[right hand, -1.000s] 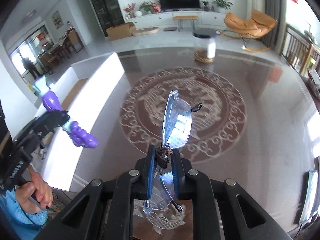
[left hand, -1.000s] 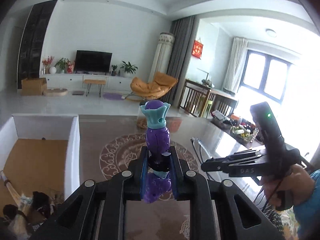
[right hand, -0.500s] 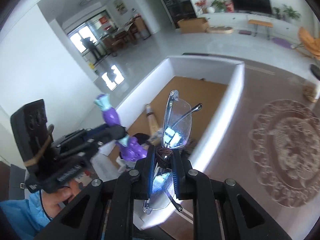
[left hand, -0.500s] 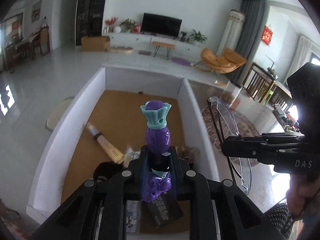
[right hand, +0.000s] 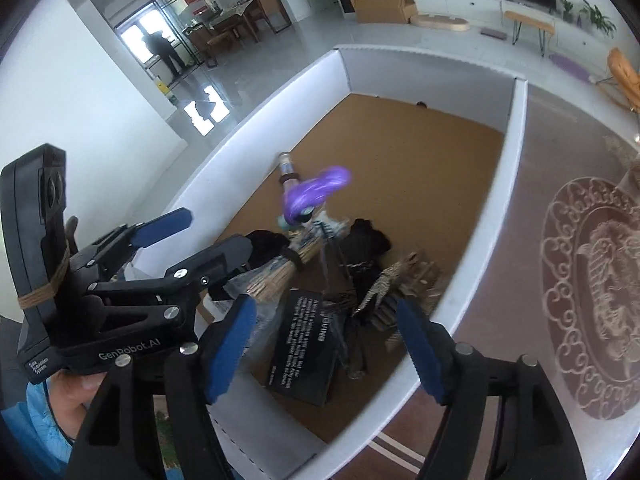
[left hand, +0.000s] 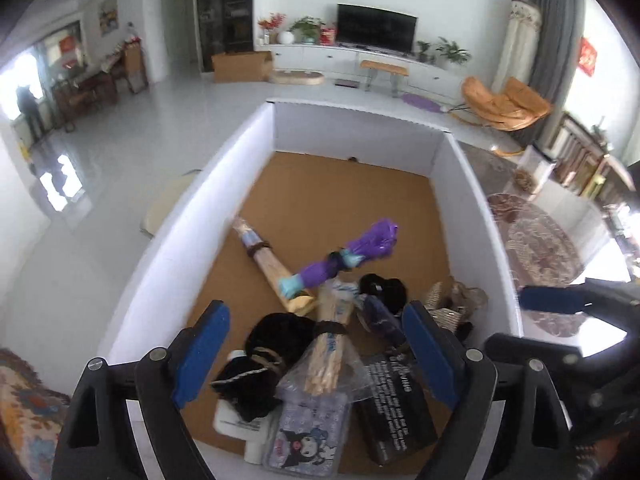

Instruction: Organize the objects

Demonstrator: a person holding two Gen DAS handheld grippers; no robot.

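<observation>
A white box (left hand: pixel 476 196) with a brown floor holds several items. The purple and teal toy (left hand: pixel 340 260) is blurred, over the stick bundles inside the box; it also shows in the right wrist view (right hand: pixel 312 196). The clear glasses (right hand: pixel 340 280) lie blurred over the black packet in the box. My left gripper (left hand: pixel 316 352) is open and empty above the box's near end; it also shows in the right wrist view (right hand: pixel 200 232). My right gripper (right hand: pixel 324 356) is open and empty above the box's near right wall (right hand: pixel 472 248).
In the box lie stick bundles (left hand: pixel 272 268), a black packet (left hand: pixel 396 400), black cloth (left hand: pixel 264 356), a cartoon case (left hand: pixel 308 436) and a white bottle (left hand: pixel 236 424). A glossy patterned table (right hand: pixel 592 288) runs to the box's right. White floor lies to the left.
Both grippers have opened over the box. The purple toy has left my left gripper and the glasses have left my right gripper; both are down among the items in the box.
</observation>
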